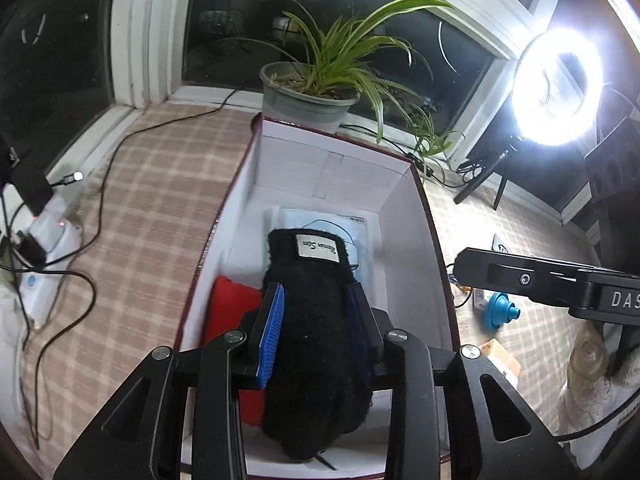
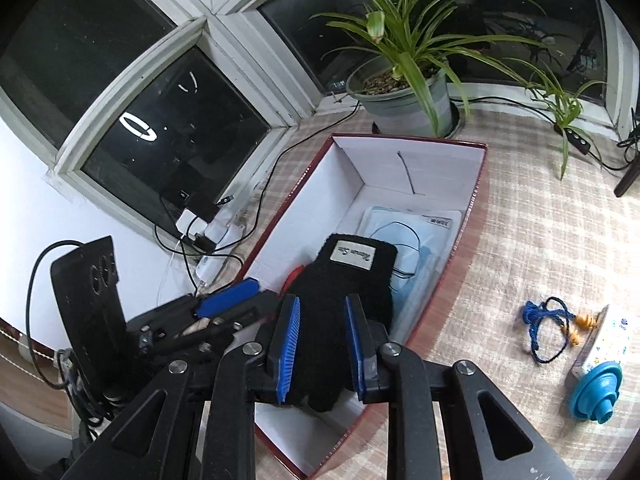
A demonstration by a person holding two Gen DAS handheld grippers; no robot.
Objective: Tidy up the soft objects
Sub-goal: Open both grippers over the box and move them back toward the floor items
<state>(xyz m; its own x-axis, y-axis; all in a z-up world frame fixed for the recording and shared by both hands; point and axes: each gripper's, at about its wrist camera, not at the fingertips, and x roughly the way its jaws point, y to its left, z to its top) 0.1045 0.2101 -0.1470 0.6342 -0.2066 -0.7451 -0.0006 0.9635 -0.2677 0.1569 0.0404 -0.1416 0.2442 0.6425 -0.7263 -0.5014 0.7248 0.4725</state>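
Two grippers meet over the white-lined cardboard box with maroon outside (image 1: 352, 176). Between our left gripper (image 1: 316, 336) pads lies the fuzzy black knit glove with a white label (image 1: 316, 320), both pads seemingly pressing its sides, though the right one is half buried in fleece. Our right gripper (image 2: 322, 344) stands apart around the glove (image 2: 344, 292) (cuff pointing away), above a red cloth (image 1: 228, 308) and packaged blue face mask (image 2: 412, 232).
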